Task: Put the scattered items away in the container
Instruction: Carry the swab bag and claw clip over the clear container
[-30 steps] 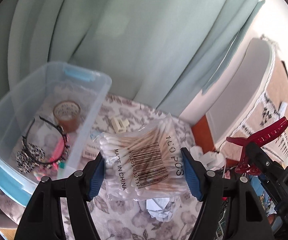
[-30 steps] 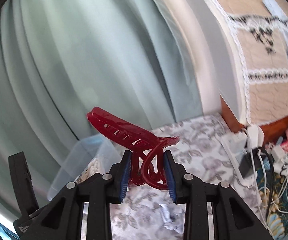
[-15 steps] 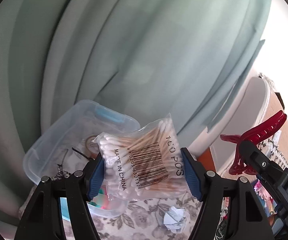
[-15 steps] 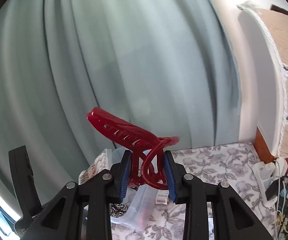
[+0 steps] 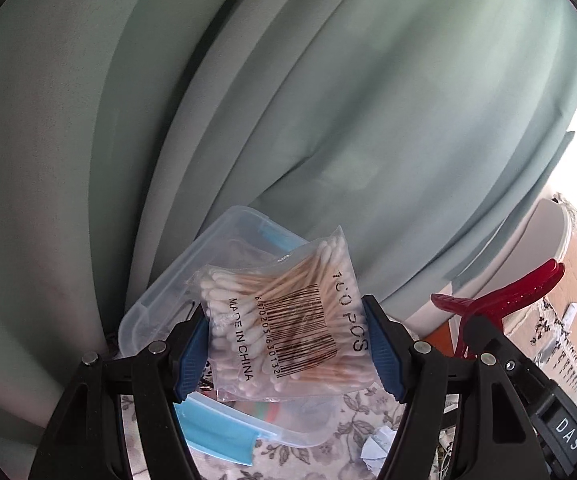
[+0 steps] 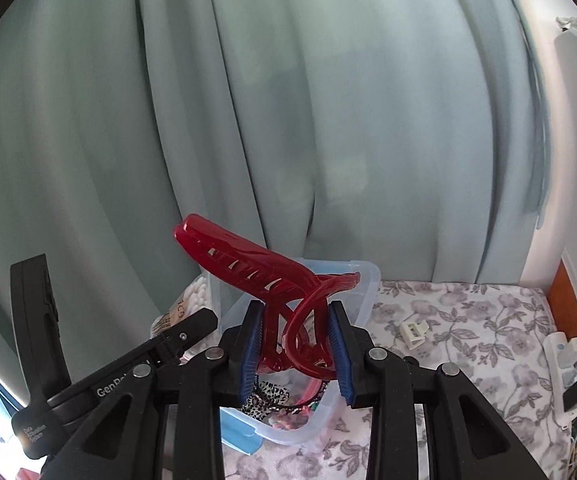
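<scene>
My left gripper (image 5: 286,346) is shut on a clear bag of cotton swabs (image 5: 284,316), held in the air in front of the clear plastic container (image 5: 160,296) with blue handles. The right gripper (image 6: 294,350) is shut on a red hair claw clip (image 6: 256,264) that hangs above the same container (image 6: 364,280). Inside the container I make out a leopard-print hair piece (image 6: 266,394) and other small items. In the left wrist view the red clip (image 5: 504,292) shows at the right. The swab bag (image 6: 192,300) shows at the left in the right wrist view.
A floral cloth (image 6: 468,320) covers the surface. A cream clip (image 6: 412,330) lies on it right of the container, and a crumpled paper ball (image 5: 376,446) lies near the front. A green curtain (image 6: 288,120) hangs behind. A power strip with cables (image 6: 568,360) lies at the right.
Both grippers have swung left with their loads, so the container now lies straight ahead of both. The curtain fills more of both views. Both grips are unchanged.
</scene>
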Demonstrator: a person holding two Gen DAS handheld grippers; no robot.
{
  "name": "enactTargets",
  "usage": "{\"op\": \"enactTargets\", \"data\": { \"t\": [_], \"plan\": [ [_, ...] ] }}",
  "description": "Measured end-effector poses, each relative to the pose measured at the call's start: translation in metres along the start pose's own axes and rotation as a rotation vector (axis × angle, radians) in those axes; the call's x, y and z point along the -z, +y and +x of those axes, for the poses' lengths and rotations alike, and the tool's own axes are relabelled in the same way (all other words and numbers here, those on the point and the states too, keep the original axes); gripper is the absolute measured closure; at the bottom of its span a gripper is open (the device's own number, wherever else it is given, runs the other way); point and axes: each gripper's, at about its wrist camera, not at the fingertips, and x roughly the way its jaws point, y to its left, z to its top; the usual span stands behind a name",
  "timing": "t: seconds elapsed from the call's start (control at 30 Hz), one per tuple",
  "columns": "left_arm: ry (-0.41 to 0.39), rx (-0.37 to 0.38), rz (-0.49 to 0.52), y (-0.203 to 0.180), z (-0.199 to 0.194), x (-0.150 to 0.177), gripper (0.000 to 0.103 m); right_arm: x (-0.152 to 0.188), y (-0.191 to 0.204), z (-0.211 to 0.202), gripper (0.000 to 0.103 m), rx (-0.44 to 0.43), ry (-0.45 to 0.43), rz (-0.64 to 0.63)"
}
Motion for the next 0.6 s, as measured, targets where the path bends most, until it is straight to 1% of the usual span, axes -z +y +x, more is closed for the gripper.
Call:
{"op": "enactTargets", "data": {
  "t": [0.17, 0.47, 0.6],
  "plan": [
    [0.020, -0.014, -0.019, 0.013, 0.008, 0.001, 0.031, 0.005, 0.006, 0.017, 0.068, -0.009, 0.042, -0.009],
    [0.061, -0.033, -0.044, 0.029, 0.022, 0.003, 0.031, 0.014, -0.001, 0.045, 0.068, -0.010, 0.114, -0.009],
    [0.082, -0.040, -0.053, 0.036, 0.029, 0.004, 0.031, 0.018, 0.001, 0.052, 0.068, -0.009, 0.148, -0.009]
  ]
}}
